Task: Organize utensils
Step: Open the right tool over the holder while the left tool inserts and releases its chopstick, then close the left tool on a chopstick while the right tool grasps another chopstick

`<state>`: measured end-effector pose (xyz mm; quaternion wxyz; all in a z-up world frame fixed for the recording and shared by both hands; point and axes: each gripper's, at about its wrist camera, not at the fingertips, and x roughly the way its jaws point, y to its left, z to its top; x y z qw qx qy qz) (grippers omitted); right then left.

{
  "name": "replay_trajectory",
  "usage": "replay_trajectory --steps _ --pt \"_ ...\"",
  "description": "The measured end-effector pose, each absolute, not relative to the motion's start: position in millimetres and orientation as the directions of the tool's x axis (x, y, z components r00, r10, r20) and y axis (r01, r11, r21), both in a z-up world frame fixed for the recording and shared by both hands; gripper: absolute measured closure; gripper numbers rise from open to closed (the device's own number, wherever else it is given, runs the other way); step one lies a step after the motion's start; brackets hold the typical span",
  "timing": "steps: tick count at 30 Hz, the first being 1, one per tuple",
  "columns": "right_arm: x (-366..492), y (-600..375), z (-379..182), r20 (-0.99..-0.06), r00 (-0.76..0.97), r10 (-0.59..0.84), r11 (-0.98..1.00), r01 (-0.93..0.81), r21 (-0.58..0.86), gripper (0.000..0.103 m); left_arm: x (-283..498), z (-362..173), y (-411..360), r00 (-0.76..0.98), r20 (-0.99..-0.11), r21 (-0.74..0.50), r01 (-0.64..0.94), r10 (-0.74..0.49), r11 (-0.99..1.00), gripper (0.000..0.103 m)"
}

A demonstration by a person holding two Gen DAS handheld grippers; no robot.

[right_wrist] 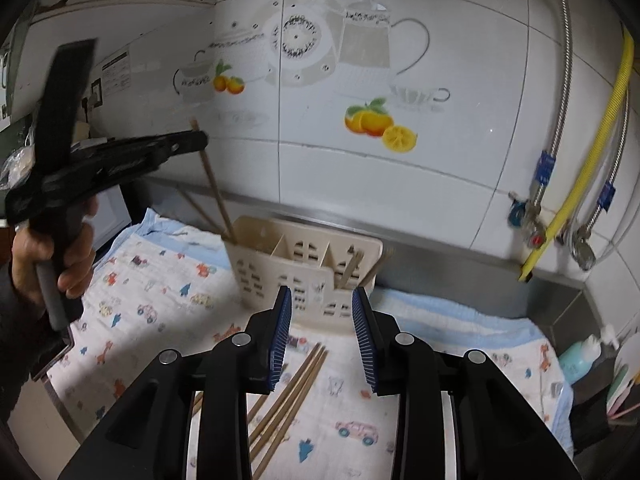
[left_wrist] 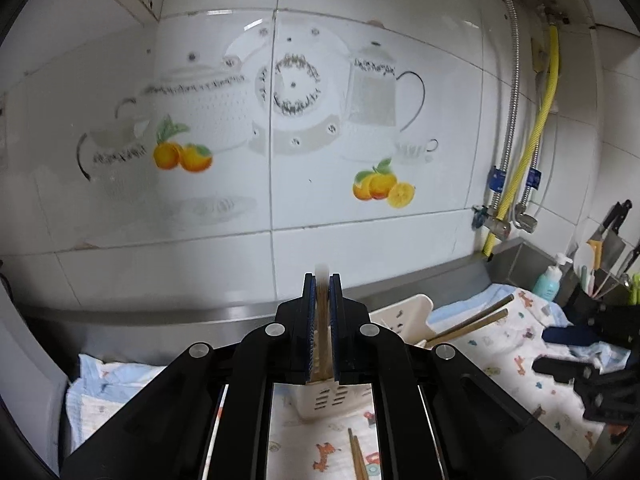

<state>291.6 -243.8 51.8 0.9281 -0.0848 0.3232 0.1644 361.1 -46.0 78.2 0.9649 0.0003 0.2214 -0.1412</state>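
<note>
Left gripper [left_wrist: 322, 292] clamps chopsticks [left_wrist: 322, 320] above utensil holder [left_wrist: 332, 400].

Light: bright and even, cool white across the tiled wall [left_wrist: 360, 208].
Glare: soft sheen on the tiles above the hand-held gripper [left_wrist: 322, 320].
Blur: the other hand-held gripper [right_wrist: 196, 142], seen far left, is smeared.
Edges: fisheye bending, dark corners.

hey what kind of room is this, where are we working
Most likely a home kitchen counter. The wall is white tile printed with teapots and oranges, water and gas hoses run down it, and a knife rack stands at the far right. Chopsticks lie by a cream utensil holder.
</note>
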Motion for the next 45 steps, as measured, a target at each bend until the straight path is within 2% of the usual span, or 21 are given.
replay_trajectory --steps 9,12,14,19,29,39,45 --pt "246.0 -248.0 15.3 -0.642 0.728 0.242 0.942 -0.334 -0.023 0.069 343.6 88.7 -33.9 0.866 -0.414 -0.1 0.262 -0.28 0.96 0.095" --pt "230.2 -250.4 -1.4 -0.655 0.715 0.244 0.947 -0.321 0.001 0.069 322.7 95.2 -25.4 0.873 -0.399 -0.11 0.259 -0.281 0.96 0.088" --pt "218.2 -251.2 -15.2 -0.668 0.705 0.24 0.95 -0.312 0.012 0.069 308.4 95.7 -20.8 0.876 -0.394 -0.108 0.257 -0.279 0.96 0.088" --pt "192.4 -249.7 -48.2 -0.696 0.682 0.227 0.958 -0.284 0.034 0.069 272.1 81.3 -9.8 0.865 -0.424 -0.103 0.249 -0.269 0.963 0.088" --pt "167.9 -237.2 -116.1 -0.757 0.612 0.228 0.968 -0.225 0.109 0.078 214.8 9.6 -2.2 0.789 -0.551 -0.119 0.247 -0.271 0.962 0.088" --pt "180.1 -229.8 -136.4 -0.774 0.599 0.208 0.975 -0.192 0.113 0.082 185.4 -83.7 -17.7 0.647 -0.693 -0.199 0.252 -0.318 0.947 0.088" --pt "183.5 -232.8 -144.3 -0.782 0.59 0.203 0.977 -0.175 0.121 0.085 181.9 -120.0 -29.2 0.585 -0.744 -0.217 0.244 -0.322 0.945 0.088"
